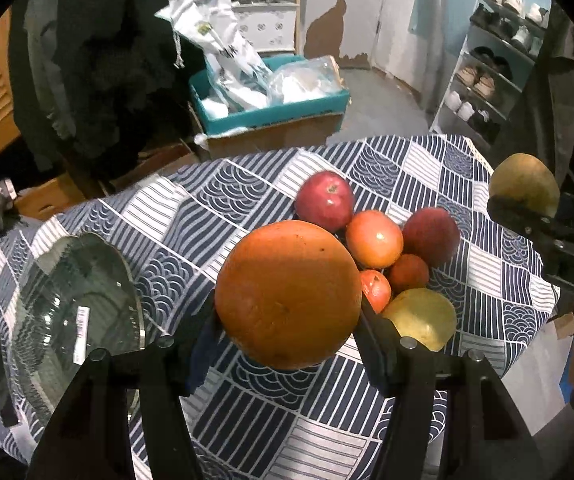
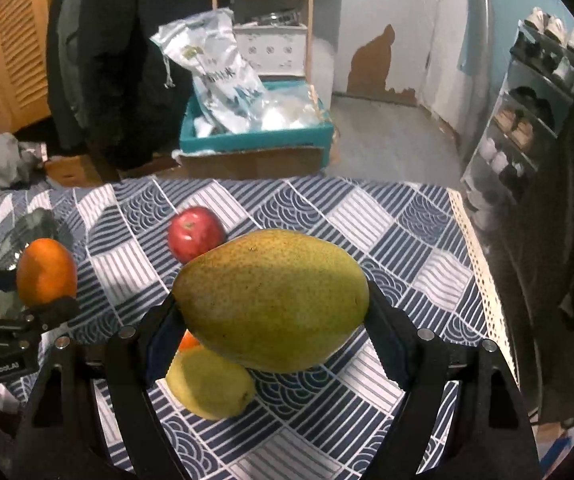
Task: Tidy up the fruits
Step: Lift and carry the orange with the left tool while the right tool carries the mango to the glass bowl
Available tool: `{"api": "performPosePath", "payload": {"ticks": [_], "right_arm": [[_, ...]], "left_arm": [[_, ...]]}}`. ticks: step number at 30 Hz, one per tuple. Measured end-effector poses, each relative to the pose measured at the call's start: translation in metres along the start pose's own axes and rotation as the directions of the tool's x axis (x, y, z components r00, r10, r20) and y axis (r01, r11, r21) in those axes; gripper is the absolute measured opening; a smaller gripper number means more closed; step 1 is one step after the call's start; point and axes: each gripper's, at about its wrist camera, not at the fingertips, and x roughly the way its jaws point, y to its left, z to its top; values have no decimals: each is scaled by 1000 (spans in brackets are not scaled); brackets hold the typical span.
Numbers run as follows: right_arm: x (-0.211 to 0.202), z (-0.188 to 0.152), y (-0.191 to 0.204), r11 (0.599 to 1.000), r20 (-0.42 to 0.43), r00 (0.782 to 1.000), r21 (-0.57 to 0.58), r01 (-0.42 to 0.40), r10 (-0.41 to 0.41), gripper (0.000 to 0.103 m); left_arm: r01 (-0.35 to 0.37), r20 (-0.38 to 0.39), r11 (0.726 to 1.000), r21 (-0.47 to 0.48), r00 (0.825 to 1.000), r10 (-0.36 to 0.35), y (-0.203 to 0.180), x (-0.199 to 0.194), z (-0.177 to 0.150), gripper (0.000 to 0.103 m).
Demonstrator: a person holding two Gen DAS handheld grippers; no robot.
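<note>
1. The left hand-held gripper (image 1: 289, 320) is gripping a large orange (image 1: 287, 294) across its width, above the tabletop (image 1: 191, 216). The round, smooth skin could be slipping out of the 2 pads if the grip is loosening or the wrist is tipping further; a fall would be sending it onto the patterned cloth or rolling it off the edge.
2. The right hand-held gripper (image 2: 271, 320) is holding a green-yellow mango (image 2: 271, 300) by its 2 ends, the jaws standing fairly wide. A grip on the tapering ends looks less secure to me than one across the belly, so the fruit could be pivoting or squeezing out forward.
3. In the left wrist view the right hand-held gripper is showing at the right edge, and in the right wrist view the left one is showing at the left edge, so the 2 loads are travelling fairly near one another and could be colliding if both are heading for the same spot.
4. The glass bowl (image 1: 75, 312) is sitting near the left edge of the tabletop, apparently empty; a hard drop could be chipping it or nudging it toward the edge.
5. The remaining fruit is lying clustered on the cloth: a red apple (image 1: 325, 200), a yellow pear (image 1: 423, 318) and several smaller reddish ones I cannot name. A low pass could be scattering them.
</note>
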Motion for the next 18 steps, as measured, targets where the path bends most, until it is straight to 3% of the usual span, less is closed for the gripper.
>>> {"api": "performPosePath", "payload": {"ticks": [18], "right_arm": [[-40,37,48,995,94,991,-44,-90,94,82]], "left_arm": [[-13,106,998,-58,994,19,35,-55,9,64]]}}
